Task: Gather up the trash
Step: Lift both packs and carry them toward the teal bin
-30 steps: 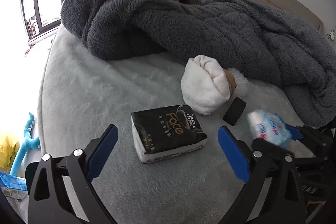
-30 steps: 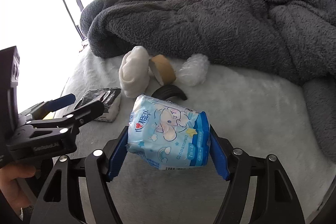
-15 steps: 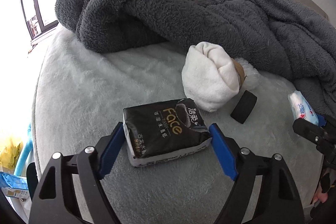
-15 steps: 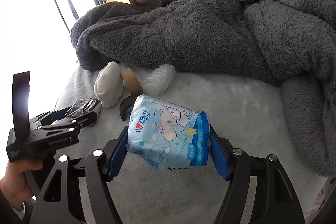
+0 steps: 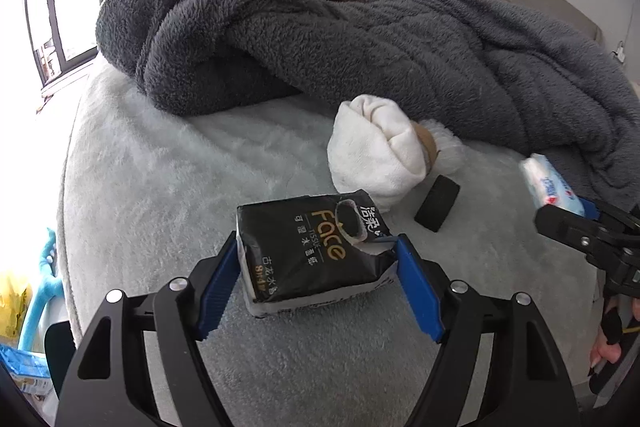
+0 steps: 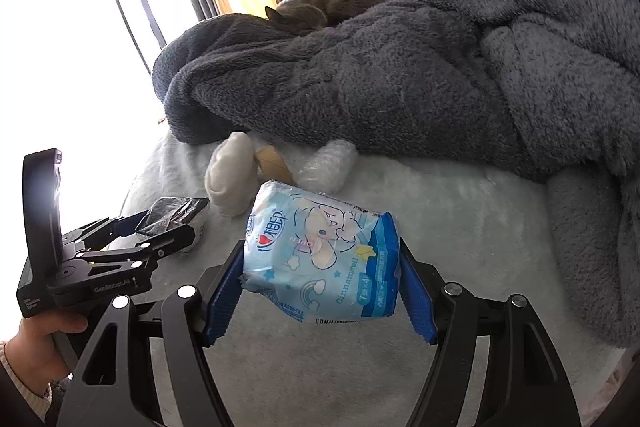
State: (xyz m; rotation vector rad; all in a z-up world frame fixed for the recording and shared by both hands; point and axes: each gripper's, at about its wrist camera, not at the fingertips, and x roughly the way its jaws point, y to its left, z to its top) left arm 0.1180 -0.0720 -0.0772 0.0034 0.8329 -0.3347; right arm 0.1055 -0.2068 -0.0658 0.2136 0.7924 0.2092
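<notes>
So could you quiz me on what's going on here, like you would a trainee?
1. True or false: the right gripper holds a blue pack clear of the bed.
2. What lies between the closing jaws of the left gripper?
A. black roll
B. black tissue pack
C. white cloth
3. Which animal lies on the grey blanket?

Key:
1. True
2. B
3. A cat
</notes>
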